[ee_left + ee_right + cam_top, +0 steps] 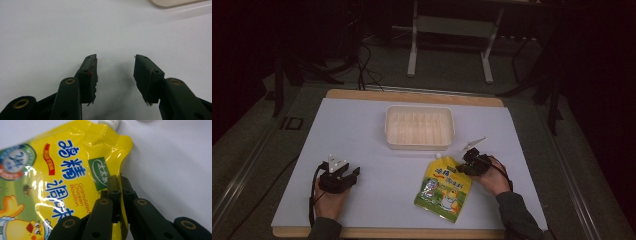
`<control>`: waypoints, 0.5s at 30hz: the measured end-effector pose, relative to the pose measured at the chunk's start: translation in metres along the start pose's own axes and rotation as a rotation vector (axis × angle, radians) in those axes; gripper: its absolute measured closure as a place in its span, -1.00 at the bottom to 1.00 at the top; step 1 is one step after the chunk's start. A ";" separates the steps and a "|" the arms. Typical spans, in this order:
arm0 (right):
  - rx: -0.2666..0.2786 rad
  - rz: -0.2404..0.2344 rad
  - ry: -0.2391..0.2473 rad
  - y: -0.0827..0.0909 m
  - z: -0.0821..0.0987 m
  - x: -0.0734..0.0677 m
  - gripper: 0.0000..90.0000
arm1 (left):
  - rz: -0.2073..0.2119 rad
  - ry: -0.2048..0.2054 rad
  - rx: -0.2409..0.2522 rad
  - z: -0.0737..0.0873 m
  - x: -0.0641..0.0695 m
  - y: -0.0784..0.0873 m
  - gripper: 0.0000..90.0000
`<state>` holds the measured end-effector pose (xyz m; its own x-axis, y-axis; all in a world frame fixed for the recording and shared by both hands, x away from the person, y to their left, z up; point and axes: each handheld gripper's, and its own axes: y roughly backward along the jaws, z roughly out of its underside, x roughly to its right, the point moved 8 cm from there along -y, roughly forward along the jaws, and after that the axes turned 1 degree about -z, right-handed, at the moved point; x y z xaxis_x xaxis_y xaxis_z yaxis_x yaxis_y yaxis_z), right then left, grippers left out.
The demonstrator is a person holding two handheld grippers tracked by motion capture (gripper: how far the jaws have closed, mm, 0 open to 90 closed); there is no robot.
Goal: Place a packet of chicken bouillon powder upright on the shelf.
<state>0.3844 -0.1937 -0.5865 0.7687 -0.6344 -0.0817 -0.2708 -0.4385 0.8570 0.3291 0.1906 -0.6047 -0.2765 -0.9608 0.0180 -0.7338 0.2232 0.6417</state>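
One yellow pouch (443,189) of granulated chicken bouillon lies flat on the white sheet (377,150), near the front edge, right of centre. White screw cap (438,156) at its top corner points toward the tray. Printed face up, cartoon chick near the bottom.

Right gripper (468,166) is at the pouch's upper right edge. In the right gripper view the jaws are closed nearly together on that edge (119,195), yellow film pinched between them. Right hand (492,176) sits just beside the pouch on the sheet.

Cream plastic tray (419,127) sits just behind the pouch, toward the table's far side, apart from it. Nothing lies between cap and tray wall. Grey plate (474,144) sticks up from the right gripper, near the tray's front right corner.

Left gripper (343,176) is well apart from the pouch, at the sheet's front left, held by the left hand (330,200). Its jaws stand wide apart with bare sheet between them, gripping nothing. Worn pads (91,75), frayed edges. A tray corner (172,2) shows ahead of it.

Wooden tabletop (412,96) edges the sheet.
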 end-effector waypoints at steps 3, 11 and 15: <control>0.007 0.005 0.014 0.002 -0.001 -0.001 1.00 | -0.001 -0.001 0.000 0.000 0.000 0.000 0.20; 0.020 0.020 0.024 0.009 -0.003 -0.003 1.00 | -0.001 0.001 0.001 0.000 0.000 0.000 0.20; 0.041 0.011 0.022 0.015 -0.005 -0.004 1.00 | -0.002 0.001 0.000 0.000 0.000 0.000 0.20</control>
<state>0.3796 -0.1948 -0.5706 0.7780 -0.6253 -0.0610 -0.3023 -0.4576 0.8362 0.3291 0.1907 -0.6047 -0.2749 -0.9613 0.0174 -0.7345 0.2216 0.6414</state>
